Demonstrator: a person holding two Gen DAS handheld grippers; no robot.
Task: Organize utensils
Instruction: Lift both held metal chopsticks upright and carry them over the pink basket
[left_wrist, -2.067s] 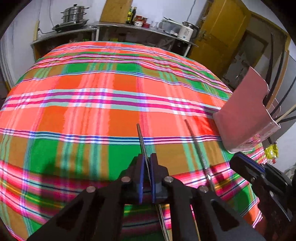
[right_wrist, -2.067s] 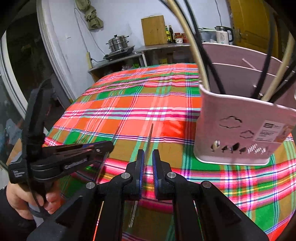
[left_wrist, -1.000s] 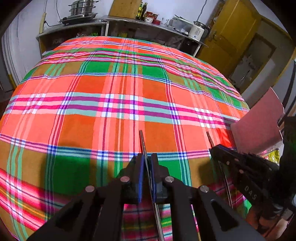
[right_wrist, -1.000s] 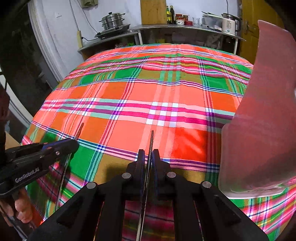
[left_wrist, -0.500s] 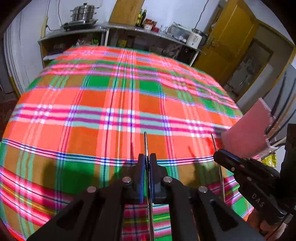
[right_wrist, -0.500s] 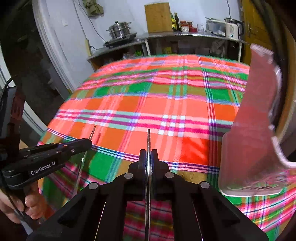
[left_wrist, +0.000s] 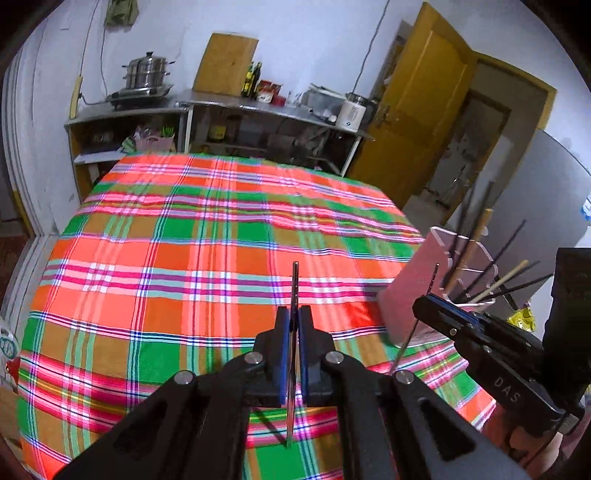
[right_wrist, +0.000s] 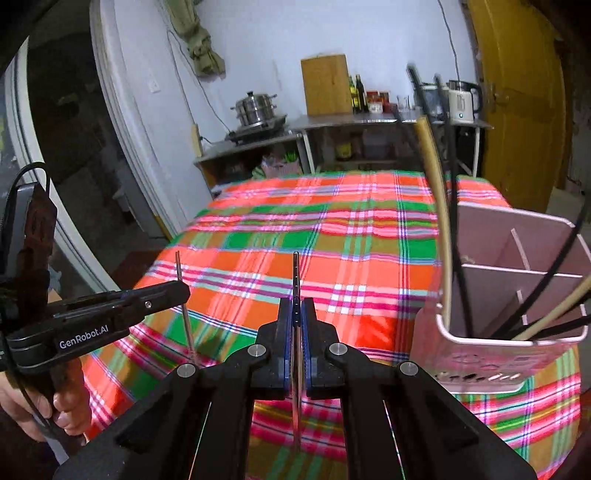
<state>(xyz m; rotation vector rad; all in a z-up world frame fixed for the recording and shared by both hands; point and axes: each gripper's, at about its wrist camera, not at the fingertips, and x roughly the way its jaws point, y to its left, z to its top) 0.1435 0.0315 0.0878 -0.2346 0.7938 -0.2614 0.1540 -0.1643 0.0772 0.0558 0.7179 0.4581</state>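
My left gripper (left_wrist: 291, 328) is shut on a thin metal chopstick (left_wrist: 294, 280) and holds it upright above the plaid tablecloth (left_wrist: 184, 258). My right gripper (right_wrist: 294, 321) is shut on a second metal chopstick (right_wrist: 295, 273), also lifted off the cloth. The pink utensil holder (right_wrist: 517, 295) stands at the right with several dark and wooden chopsticks in its compartments; it also shows in the left wrist view (left_wrist: 417, 284). The right gripper appears in the left wrist view (left_wrist: 436, 310), close beside the holder. The left gripper appears in the right wrist view (right_wrist: 173, 291) at the left.
A counter with a steel pot (left_wrist: 146, 74), a cutting board (left_wrist: 225, 64), bottles and a kettle (left_wrist: 354, 109) runs behind the table. A yellow door (left_wrist: 417, 110) is at the back right. The table's near edge lies just below both grippers.
Both grippers have lifted their chopsticks off the cloth and risen, tilting up. The right gripper now sits higher, looking down into the holder's open top.
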